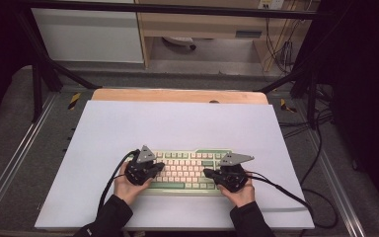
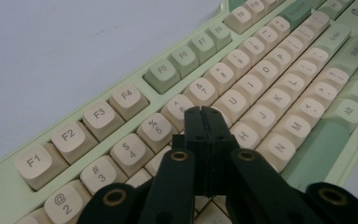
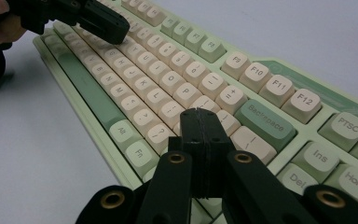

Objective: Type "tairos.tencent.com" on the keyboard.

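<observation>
A pale green keyboard with cream keys lies flat on a white sheet that covers the table, near the person's edge. It holds nothing but its own keys.

The left gripper hangs over the keyboard's left end, jaws pressed together with nothing between them. In the left gripper view its closed tip sits low over the letter rows, about where the number row meets the row with U; the keys right under the tip are covered by the jaws, so whether it touches a key I cannot tell.

The right gripper is over the keyboard's right end, jaws likewise pressed together and empty. In the right gripper view its tip lies just beside the green Backspace key, over the keys below it; contact is probably there, but the jaws hide the spot. The left gripper shows in that view's upper left corner, above the far keys.

From above, both hands and the grey plates cover the outer keys. In the gripper views the keyboard is cut off by the frame edges.
</observation>
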### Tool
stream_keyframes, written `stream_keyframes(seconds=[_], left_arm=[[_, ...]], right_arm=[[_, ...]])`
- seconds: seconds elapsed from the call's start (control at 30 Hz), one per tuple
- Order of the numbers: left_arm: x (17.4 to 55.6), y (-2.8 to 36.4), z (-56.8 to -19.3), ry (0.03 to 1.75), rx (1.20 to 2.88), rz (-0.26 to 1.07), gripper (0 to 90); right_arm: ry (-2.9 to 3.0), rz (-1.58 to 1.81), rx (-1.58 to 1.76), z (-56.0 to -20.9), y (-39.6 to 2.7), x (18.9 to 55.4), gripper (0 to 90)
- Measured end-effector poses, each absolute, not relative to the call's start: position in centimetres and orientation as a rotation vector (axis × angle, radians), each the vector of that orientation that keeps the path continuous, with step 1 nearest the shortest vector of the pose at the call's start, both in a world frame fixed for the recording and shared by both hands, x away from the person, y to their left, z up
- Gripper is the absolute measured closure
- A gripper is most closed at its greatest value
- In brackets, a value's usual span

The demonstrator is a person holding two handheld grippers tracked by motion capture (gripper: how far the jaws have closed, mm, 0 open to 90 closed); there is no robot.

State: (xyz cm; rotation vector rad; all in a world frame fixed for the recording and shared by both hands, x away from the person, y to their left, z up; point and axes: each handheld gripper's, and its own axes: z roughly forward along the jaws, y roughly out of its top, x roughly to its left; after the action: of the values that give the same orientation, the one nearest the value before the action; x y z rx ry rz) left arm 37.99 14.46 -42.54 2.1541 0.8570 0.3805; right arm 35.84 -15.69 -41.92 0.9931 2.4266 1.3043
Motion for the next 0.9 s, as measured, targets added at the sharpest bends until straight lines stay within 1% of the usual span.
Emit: stream_keyframes(seconds=[0.33,0.53,0.9], left_arm=[[38.1,14.2,-42.9,0.852,2.168,0.387,90.0],[37.8,14.3,-42.4,0.838,2.153,0.387,90.0],[36.9,15.7,-41.5,0.824,2.136,0.385,90.0]], right_arm=[[2.426,1.309,0.992,-41.9,-15.7,35.8,90.0],[2.427,1.306,0.991,-42.0,-15.7,35.8,90.0],[2.428,1.307,0.995,-41.9,-15.7,35.8,90.0]])
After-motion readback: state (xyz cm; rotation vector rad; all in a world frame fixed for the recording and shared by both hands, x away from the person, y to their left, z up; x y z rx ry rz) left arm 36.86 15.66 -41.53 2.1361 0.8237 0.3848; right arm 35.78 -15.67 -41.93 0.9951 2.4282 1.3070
